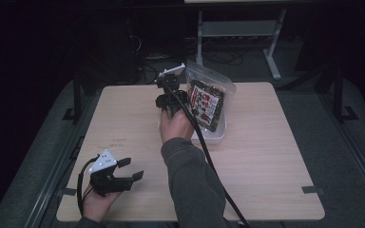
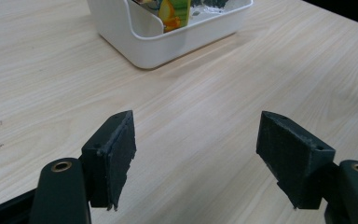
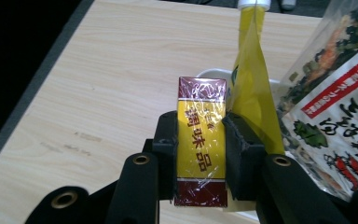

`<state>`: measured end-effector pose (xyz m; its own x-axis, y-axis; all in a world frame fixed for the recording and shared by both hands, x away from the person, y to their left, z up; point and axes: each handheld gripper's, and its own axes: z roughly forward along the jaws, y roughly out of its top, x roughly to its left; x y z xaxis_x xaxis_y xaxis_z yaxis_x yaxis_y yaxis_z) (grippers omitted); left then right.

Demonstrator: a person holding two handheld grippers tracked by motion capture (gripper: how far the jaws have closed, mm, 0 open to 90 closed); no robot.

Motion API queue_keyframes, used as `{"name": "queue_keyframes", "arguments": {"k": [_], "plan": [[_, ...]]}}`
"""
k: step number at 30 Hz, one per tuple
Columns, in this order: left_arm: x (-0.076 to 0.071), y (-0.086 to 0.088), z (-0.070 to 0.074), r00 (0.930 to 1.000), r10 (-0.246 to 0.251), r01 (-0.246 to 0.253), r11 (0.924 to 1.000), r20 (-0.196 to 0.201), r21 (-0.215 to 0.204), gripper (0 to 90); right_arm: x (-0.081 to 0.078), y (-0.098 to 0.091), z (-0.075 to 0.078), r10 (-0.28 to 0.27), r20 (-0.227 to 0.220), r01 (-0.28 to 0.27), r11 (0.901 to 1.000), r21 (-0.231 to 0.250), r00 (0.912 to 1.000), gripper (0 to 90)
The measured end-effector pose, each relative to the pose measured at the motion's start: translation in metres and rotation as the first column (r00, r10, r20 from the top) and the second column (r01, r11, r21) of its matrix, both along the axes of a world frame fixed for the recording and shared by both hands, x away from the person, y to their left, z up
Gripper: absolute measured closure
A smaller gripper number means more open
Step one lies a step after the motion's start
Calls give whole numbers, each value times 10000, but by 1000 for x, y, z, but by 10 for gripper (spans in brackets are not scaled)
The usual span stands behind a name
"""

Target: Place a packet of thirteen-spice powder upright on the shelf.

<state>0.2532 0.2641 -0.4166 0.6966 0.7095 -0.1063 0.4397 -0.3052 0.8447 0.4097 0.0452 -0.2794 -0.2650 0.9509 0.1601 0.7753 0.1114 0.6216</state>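
My right gripper [image 3: 200,133] is shut on a slim yellow and maroon box [image 3: 202,95] wrapped in clear film, held upright. In the high view this gripper [image 1: 171,97] hovers at the left end of a white bin [image 1: 215,136] near the table's far middle. A large clear seaweed snack bag [image 1: 208,102] stands in the bin, and a yellow pouch [image 3: 253,88] stands right beside the box. My left gripper [image 1: 132,169] rests low at the table's near left corner, open, with nothing between its jaws [image 2: 196,158].
The light wooden table [image 1: 266,156] has bare surface on its right and near sides. In the left gripper view the white bin [image 2: 154,44] lies ahead with a yellow-green packet [image 2: 175,11] inside. Dark floor and a desk frame [image 1: 271,42] lie beyond.
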Motion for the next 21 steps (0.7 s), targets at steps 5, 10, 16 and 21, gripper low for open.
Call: {"name": "queue_keyframes", "arguments": {"k": [5,10,16,21], "plan": [[0,0,1,10000,-6,6,10000,10,-49,276,2,1,-2,-270,37,270,9996,0,9996,676],[0,-2,1,10000,-56,56,10000,32,-22,279,3,4,-5,-366,89,367,9992,-171,9993,674],[0,-2,2,9999,-91,91,10000,75,-5,283,4,6,-9,-360,-3,360,9994,-1,9994,667],[0,-2,2,9999,-86,87,10000,103,-32,286,6,11,-15,-273,-126,272,9996,-86,9995,667]]}}
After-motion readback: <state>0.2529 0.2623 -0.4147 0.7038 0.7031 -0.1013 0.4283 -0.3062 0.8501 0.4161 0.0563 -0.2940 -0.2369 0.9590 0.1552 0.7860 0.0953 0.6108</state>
